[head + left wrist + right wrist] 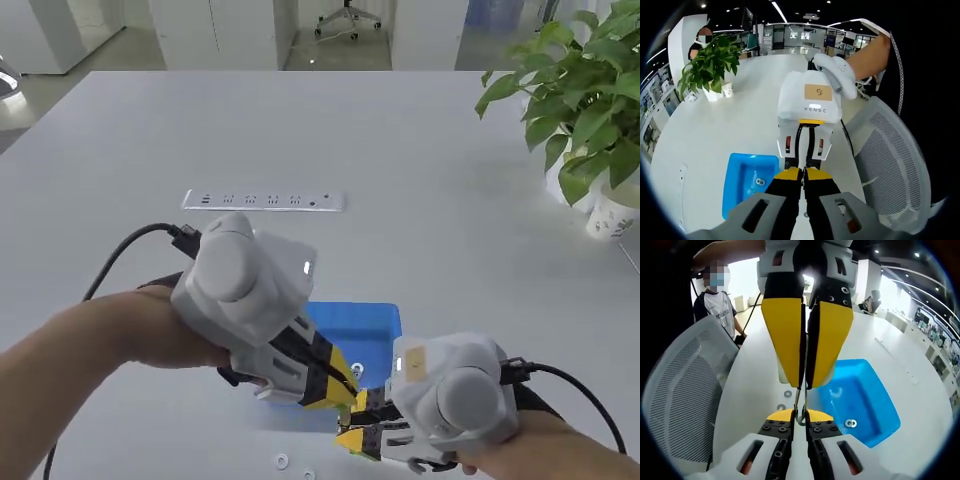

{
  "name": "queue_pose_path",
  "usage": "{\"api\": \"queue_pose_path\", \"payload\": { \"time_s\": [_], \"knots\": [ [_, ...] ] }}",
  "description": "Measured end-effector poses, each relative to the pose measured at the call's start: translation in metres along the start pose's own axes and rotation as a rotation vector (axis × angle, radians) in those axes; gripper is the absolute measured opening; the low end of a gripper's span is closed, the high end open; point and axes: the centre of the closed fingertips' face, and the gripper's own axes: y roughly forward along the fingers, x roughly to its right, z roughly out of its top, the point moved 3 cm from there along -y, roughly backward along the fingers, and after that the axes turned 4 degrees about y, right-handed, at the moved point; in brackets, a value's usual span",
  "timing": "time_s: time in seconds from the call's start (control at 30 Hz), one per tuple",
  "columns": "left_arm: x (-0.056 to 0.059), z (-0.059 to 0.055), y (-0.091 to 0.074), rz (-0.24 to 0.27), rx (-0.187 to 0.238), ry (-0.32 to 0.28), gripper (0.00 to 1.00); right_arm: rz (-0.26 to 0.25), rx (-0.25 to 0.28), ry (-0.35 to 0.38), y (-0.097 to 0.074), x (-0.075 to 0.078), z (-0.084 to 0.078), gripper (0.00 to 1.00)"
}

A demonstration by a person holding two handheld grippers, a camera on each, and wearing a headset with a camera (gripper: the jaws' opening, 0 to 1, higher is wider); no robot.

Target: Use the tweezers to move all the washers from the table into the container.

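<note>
Fingers (785, 340) of left gripper (803, 386) and right gripper (800, 416) both pinched the tweezers (800, 404). Washers (787, 393) beside the container (867, 390) looked light, flat and slippery, best nipped across the rim.

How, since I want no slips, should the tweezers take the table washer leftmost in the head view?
Probably by its rim: the washer lies flat on the table, so bring the tweezers down from above, one tip through the hole, one outside.

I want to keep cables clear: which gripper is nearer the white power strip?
Left. The left gripper is by the blue container, with the power strip beyond it; the right gripper sits closer to the person, past the container's near edge.
</note>
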Motion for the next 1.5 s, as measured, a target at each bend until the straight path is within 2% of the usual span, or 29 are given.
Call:
{"api": "queue_pose_path", "payload": {
  "time_s": [0.3, 0.5, 0.73, 1.07, 1.23, 1.5],
  "knots": [
    [-0.006, 0.011, -0.011, 0.010, 0.001, 0.019, 0.05, -0.011, 0.005, -0.016, -0.009, 0.008, 0.012, 0.10],
    [-0.016, 0.017, -0.019, 0.021, 0.001, 0.031, 0.05, -0.024, 0.008, -0.029, -0.015, 0.018, 0.020, 0.10],
    [-0.028, 0.019, -0.025, 0.036, 0.003, 0.035, 0.05, -0.036, 0.014, -0.038, -0.016, 0.032, 0.026, 0.10],
    [-0.048, 0.014, -0.027, 0.050, -0.003, 0.034, 0.05, -0.040, 0.015, -0.044, -0.011, 0.053, 0.028, 0.10],
    [-0.058, 0.008, -0.024, 0.055, -0.007, 0.032, 0.05, -0.036, 0.009, -0.043, -0.006, 0.062, 0.024, 0.10],
    [-0.066, -0.003, -0.015, 0.061, -0.011, 0.025, 0.05, -0.028, -0.007, -0.043, 0.004, 0.071, 0.015, 0.10]
  ]
}}
